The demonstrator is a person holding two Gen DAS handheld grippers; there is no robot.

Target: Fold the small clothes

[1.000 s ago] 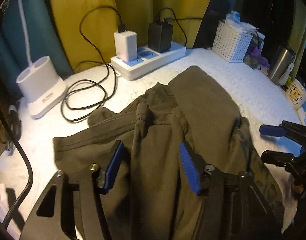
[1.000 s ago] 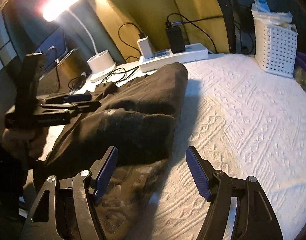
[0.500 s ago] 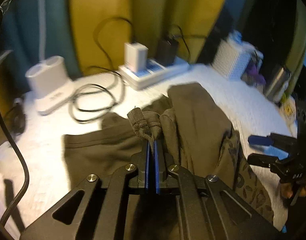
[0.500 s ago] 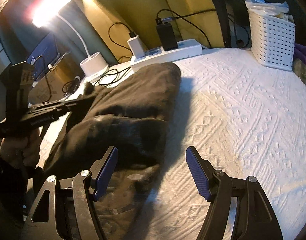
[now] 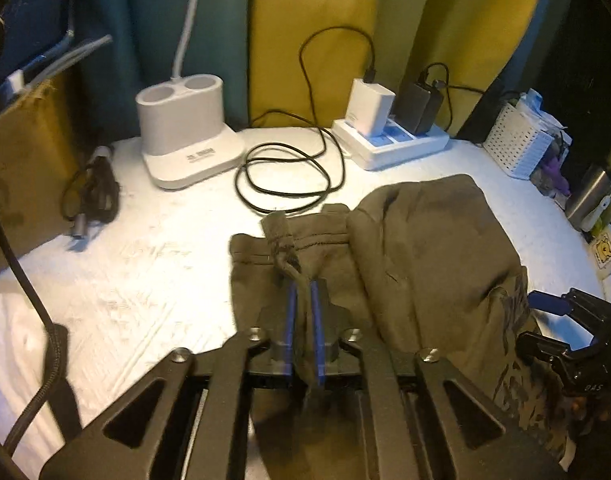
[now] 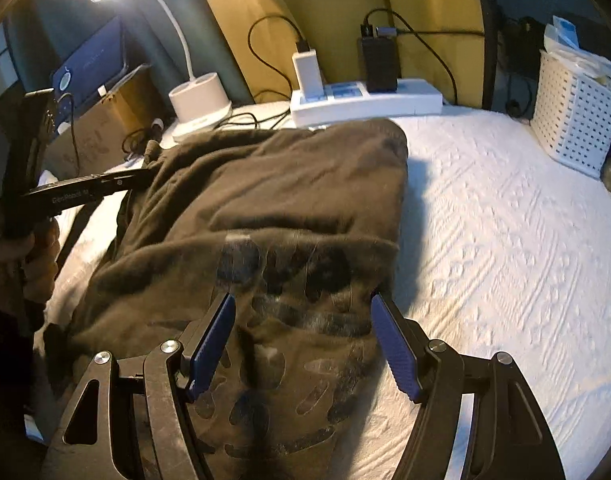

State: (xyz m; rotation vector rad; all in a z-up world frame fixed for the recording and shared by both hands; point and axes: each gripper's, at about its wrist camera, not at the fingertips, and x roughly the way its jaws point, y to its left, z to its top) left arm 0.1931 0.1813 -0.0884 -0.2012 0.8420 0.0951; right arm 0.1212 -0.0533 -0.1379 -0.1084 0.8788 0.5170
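Pinching a bunched edge of the shirt (image 5: 425, 264), the left claw (image 5: 303, 300) should draw it flat across; the right claw (image 6: 303, 336), spread wide over the printed part just ahead, should pin it.

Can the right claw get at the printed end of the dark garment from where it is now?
Probably yes. The right claw is open with its fingers either side of the printed end of the garment, nothing between. The left claw grips a fold on the far side, clear of it.
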